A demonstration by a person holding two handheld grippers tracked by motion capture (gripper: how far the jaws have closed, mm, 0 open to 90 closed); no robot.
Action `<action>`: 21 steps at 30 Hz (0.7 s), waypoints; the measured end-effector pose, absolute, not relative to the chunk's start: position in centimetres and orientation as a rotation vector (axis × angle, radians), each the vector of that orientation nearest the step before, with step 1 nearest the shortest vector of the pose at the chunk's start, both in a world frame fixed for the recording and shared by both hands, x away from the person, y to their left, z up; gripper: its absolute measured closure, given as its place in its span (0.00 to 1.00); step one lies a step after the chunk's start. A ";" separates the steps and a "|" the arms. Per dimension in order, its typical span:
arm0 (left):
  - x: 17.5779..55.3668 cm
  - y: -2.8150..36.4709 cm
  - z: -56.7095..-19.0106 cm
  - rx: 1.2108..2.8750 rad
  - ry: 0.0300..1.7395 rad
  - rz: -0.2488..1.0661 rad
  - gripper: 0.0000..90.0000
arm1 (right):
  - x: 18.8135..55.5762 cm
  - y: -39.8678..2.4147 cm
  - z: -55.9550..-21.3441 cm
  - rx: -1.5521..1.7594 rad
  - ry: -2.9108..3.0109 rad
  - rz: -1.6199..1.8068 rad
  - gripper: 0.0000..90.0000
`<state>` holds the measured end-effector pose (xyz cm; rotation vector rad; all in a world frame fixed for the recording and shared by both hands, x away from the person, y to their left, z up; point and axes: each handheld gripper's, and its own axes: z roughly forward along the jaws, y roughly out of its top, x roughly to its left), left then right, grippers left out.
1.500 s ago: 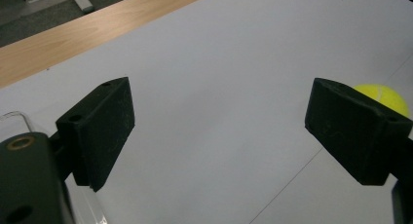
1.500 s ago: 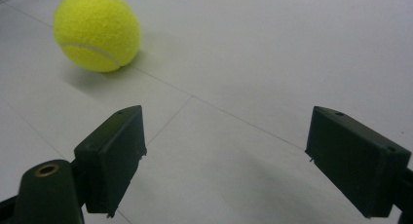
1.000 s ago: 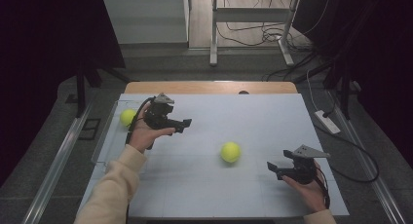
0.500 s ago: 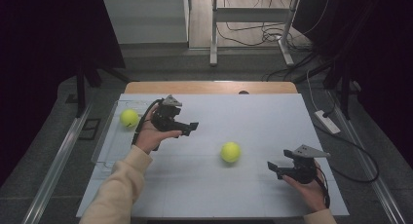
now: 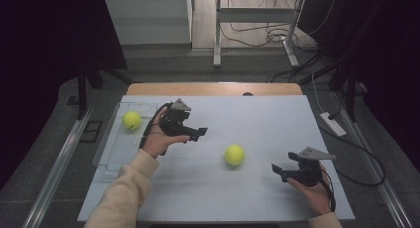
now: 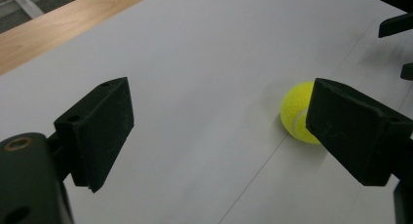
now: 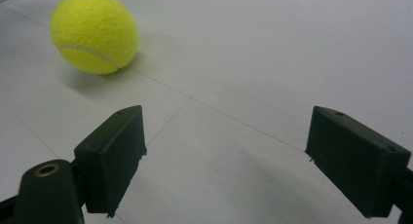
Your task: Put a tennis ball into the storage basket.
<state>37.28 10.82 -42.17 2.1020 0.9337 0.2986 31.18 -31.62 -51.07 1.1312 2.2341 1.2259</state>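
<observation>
In the left gripper view, the right-hand jaw covers the right side of the ball [image 6: 298, 112] on the desk [image 6: 195, 63], and the picture's bottom and right edges cut both jaws short. At the top right corner, dark jaw tips of the other gripper [image 6: 397, 24] are cut off by the edge (too little shows to tell how they stand). In the high view, a clear tray [image 5: 110, 148] at the desk's left edge is faint, its outline hard to trace. The left hand [image 5: 158, 139] hides part of the left gripper [image 5: 198, 134].
</observation>
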 end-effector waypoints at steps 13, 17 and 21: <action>37.3 8.9 -42.8 2.142 0.886 0.268 0.12 | 31.3 -31.8 -51.0 1.135 2.226 1.230 0.16; 37.4 8.6 -42.8 2.147 0.887 0.265 0.12 | 31.3 -31.7 -51.0 1.133 2.230 1.225 0.16; 37.4 8.1 -43.0 2.159 0.881 0.253 0.12 | 31.2 -31.7 -51.0 1.127 2.230 1.228 0.16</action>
